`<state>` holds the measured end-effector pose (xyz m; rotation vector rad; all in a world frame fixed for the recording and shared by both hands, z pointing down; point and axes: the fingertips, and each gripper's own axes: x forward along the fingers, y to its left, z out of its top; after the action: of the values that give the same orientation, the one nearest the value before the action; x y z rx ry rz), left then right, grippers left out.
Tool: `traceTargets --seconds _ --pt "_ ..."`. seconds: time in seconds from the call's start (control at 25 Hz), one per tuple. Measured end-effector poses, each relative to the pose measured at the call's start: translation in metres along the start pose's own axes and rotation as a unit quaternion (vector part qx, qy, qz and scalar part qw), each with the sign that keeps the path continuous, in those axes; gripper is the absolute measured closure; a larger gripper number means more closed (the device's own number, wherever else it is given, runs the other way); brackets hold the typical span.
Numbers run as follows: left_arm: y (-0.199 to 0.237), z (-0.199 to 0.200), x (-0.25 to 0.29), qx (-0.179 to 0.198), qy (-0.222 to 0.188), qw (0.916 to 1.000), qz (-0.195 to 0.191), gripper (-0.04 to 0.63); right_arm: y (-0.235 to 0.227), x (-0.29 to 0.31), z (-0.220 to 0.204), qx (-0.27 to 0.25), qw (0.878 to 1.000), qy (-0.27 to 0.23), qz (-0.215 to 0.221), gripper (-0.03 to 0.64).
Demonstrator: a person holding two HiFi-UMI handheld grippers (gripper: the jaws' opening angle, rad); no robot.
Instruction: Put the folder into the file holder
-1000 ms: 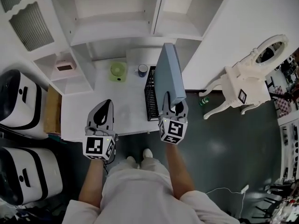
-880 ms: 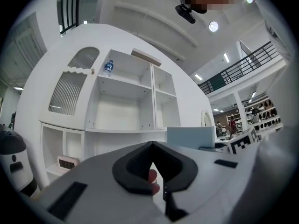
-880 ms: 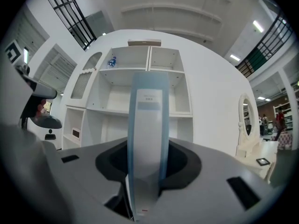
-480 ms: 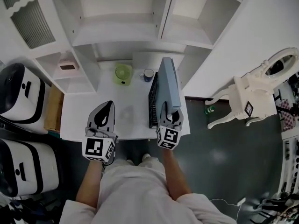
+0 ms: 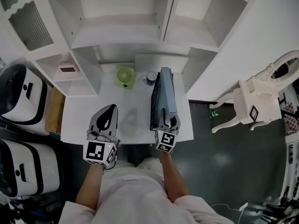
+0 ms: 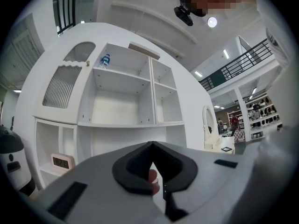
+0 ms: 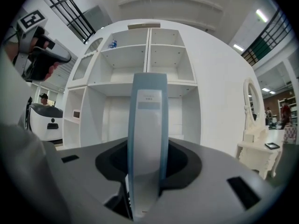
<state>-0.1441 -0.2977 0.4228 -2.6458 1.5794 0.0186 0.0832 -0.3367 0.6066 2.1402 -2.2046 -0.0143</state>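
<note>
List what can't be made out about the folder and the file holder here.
- Head view: slots of the file holder are covered by the folder; whether its bottom edge is seated is hidden.
- Right gripper view: the body of the right tool hides most of the file holder; print on the spine label is too small.

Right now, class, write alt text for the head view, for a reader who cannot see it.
A person's right tongs grip a pale blue folder upright at a black wire file holder on a white desk. The left tongs hover closed and empty over the desk; a small green fan and a dark mug stand behind.
</note>
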Motion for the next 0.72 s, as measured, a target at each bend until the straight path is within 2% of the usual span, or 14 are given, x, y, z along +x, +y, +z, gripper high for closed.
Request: traceTargets --seconds 0.32,0.52,0.6,0.64,0.68,0.72 --pt "-0.004 -0.006 0.005 -0.005 -0.003 1.0 -0.008 0.598 -0.001 0.003 -0.045 -0.005 1.0 0.026 -0.008 0.465" --pt "-0.006 -0.008 0.005 -0.007 -0.001 0.9999 -0.013 0.598 -0.003 0.001 -0.049 -0.003 1.0 0.026 -0.014 0.455" --pt "-0.007 -0.009 0.003 -0.007 0.001 0.9999 -0.014 0.598 -0.002 0.002 -0.051 0.012 0.999 0.035 -0.003 0.446" --pt "-0.006 -0.01 0.001 -0.008 0.002 0.9999 -0.013 0.598 0.001 0.004 -0.052 0.028 0.999 0.041 0.012 0.394" --pt "-0.006 -0.01 0.0 -0.009 0.003 0.9999 -0.012 0.598 0.005 0.005 -0.052 0.044 0.997 0.048 0.03 0.247" --pt "-0.005 -0.01 -0.001 -0.011 0.005 0.9999 -0.012 0.598 0.008 0.005 -0.052 0.054 0.996 0.052 0.043 0.205"
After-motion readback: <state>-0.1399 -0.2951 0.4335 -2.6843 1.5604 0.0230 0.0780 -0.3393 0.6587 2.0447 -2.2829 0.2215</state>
